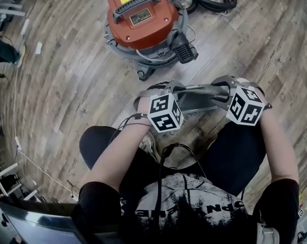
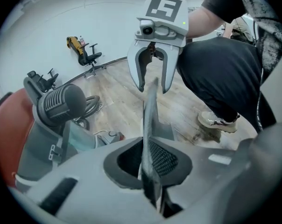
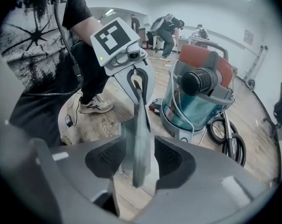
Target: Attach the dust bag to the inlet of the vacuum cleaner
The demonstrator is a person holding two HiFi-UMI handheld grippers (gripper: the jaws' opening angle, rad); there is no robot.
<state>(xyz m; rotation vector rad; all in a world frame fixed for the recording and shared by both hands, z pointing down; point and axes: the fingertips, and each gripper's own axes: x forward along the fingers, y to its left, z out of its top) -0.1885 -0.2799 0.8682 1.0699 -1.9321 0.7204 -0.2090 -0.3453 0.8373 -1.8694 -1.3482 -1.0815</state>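
A flat grey dust bag [image 1: 199,98] hangs edge-on between my two grippers, above the wood floor and in front of the person's knees. My left gripper [image 2: 148,160] is shut on one edge of the dust bag [image 2: 150,120]. My right gripper [image 3: 137,160] stands open, with the other edge of the dust bag [image 3: 137,125] between its pads and a gap on each side. In the head view the left gripper [image 1: 161,93] and right gripper [image 1: 225,90] face each other. The vacuum cleaner [image 1: 143,19], with an orange lid and a black ribbed inlet [image 3: 199,80], stands on the floor beyond the bag.
A coiled black hose [image 3: 229,143] lies beside the vacuum's base. The person's shoe [image 2: 218,120] rests near a round wooden board [image 3: 85,122]. Office chairs [image 2: 87,55] stand at the far wall, and people [image 3: 166,29] are working in the background.
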